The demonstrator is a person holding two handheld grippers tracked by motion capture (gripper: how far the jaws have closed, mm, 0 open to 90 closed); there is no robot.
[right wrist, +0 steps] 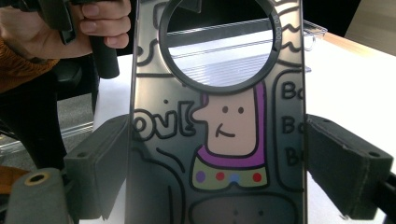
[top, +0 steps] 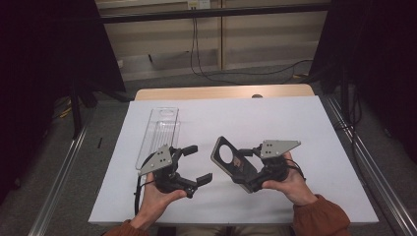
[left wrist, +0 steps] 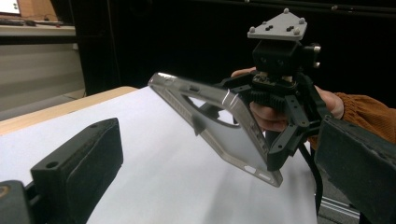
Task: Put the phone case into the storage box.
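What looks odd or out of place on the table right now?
Nothing is spilled or broken. The phone case is off the table, tilted, clamped between the right gripper's jaws. The clear packaging tray lies empty, slightly askew. The left gripper is open.

Phone case (right wrist: pixel 219 140) between tool (right wrist: pixel 219 163) pads

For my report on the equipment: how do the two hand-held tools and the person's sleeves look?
Both the left tool and the right tool are black, with two thick padded jaws, a grey three-cornered plate on top, and a black cable. The person's knitted sleeves are rust-orange.
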